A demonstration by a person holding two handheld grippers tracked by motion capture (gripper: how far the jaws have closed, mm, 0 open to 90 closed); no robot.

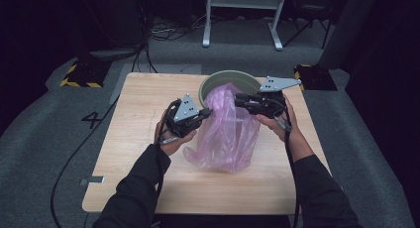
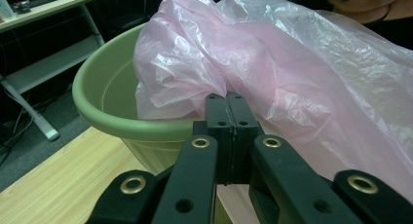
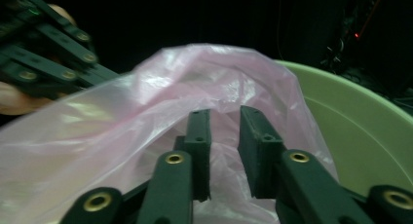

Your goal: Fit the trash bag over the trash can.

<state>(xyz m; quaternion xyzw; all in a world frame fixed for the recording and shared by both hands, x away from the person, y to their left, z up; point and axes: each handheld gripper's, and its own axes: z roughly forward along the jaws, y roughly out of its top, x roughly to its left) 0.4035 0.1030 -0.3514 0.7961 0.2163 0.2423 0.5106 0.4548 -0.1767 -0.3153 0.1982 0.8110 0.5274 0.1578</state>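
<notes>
A thin pink plastic bag [image 1: 225, 134] stands crumpled on the wooden table [image 1: 143, 104], its top leaning over the rim of a green basin [image 1: 218, 78] behind it. My left gripper [image 1: 207, 111] is at the bag's left upper edge; in the left gripper view its jaws [image 2: 227, 98] are pressed together on a fold of the bag [image 2: 292, 73], right beside the basin's rim [image 2: 112, 121]. My right gripper [image 1: 238, 99] reaches the bag's top from the right. Its jaws [image 3: 225, 114] stand a little apart with pink film [image 3: 122, 126] between them, the basin [image 3: 360, 131] to their right.
The basin sits at the table's far edge, right of centre. Bare wood lies left of the bag and toward the near edge. Beyond the table are grey floor, a white frame's legs [image 1: 242, 20], two yellow-and-black striped blocks [image 1: 79, 74] and loose cables.
</notes>
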